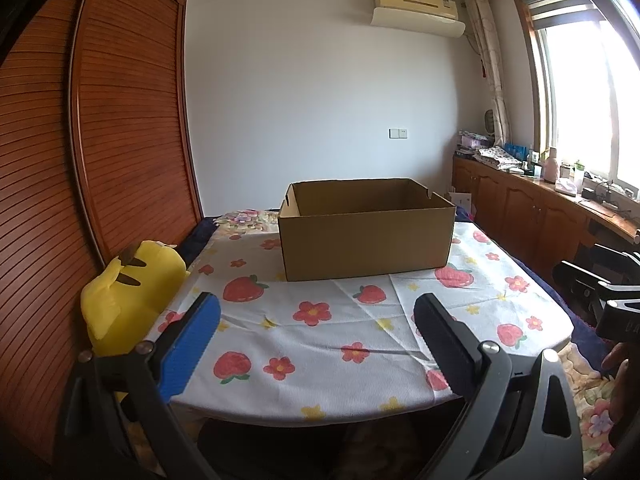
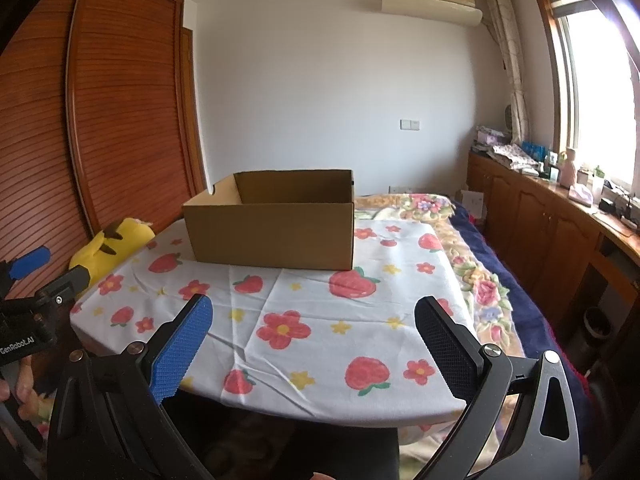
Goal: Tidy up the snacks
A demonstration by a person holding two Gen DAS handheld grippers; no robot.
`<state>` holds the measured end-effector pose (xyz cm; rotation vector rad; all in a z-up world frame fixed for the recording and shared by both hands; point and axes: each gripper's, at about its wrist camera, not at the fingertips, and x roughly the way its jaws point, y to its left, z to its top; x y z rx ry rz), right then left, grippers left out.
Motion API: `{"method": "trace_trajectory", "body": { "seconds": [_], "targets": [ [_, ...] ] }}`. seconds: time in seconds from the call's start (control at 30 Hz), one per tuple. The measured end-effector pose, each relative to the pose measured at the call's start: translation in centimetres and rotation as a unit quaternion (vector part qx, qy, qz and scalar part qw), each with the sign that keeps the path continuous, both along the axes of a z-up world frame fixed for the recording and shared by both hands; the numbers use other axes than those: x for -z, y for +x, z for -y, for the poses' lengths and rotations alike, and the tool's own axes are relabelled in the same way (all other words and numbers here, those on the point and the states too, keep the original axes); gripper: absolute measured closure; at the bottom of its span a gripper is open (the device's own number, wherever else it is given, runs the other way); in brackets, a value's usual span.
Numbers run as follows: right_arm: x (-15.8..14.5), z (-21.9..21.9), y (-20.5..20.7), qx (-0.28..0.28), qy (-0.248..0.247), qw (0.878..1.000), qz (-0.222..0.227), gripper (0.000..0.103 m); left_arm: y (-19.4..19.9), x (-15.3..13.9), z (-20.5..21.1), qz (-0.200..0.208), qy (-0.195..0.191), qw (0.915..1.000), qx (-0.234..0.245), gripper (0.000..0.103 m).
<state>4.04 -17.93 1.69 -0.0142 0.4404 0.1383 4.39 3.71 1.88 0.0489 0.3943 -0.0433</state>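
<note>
Left gripper [image 1: 316,312]: wide open, nothing between the blue finger and the black one. Right gripper [image 2: 314,314]: wide open too, nothing held. Both up over the near edge of the table [image 1: 360,408].

On the table, a white cloth [image 1: 320,344] with red strawberries, red flowers and small yellow stars. Far back on the cloth, a brown cardboard box [image 1: 366,242]. Top open, flaps gone or folded away, plain brown walls, small notches cut in the top rim. Inside floor hidden by the near wall, so cannot tell what lies in it. No snacks to be seen on the cloth.

Only in the left view: box right in the middle, a big yellow plush toy [image 1: 128,296] close by on the left, just beside the table edge, and part of the other gripper at the far right edge.

Only in the right view: box [image 2: 272,236] more to the left, more of the flowery bed cover [image 2: 476,280] on the right, and the left gripper's blue finger tip [image 2: 30,262] peeking in at the left edge.

Wooden slat doors [image 1: 128,120] on the left wall in both views.
</note>
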Motion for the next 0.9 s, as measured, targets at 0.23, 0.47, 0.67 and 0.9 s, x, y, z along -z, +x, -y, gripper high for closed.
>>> {"method": "trace_trajectory", "body": {
  "seconds": [0.23,0.47,0.67,0.9],
  "targets": [
    [-0.01,0.04,-0.17,0.0,-0.002,1.0,0.002,0.0,-0.04,-0.05,-0.03,0.001,-0.001,1.0,-0.001,0.004],
    [0.01,0.08,-0.22,0.0,0.0,1.0,0.002,0.0,-0.16,-0.19,-0.08,-0.001,-0.004,1.0,0.001,0.004],
    [-0.15,0.17,-0.37,0.001,-0.001,1.0,0.003,0.0,-0.39,-0.43,-0.04,0.004,-0.002,1.0,0.0,0.004],
    [-0.35,0.28,-0.39,0.003,-0.001,1.0,0.003,0.0,-0.56,-0.48,0.04,0.006,-0.001,1.0,0.002,0.004]
  ]
}}
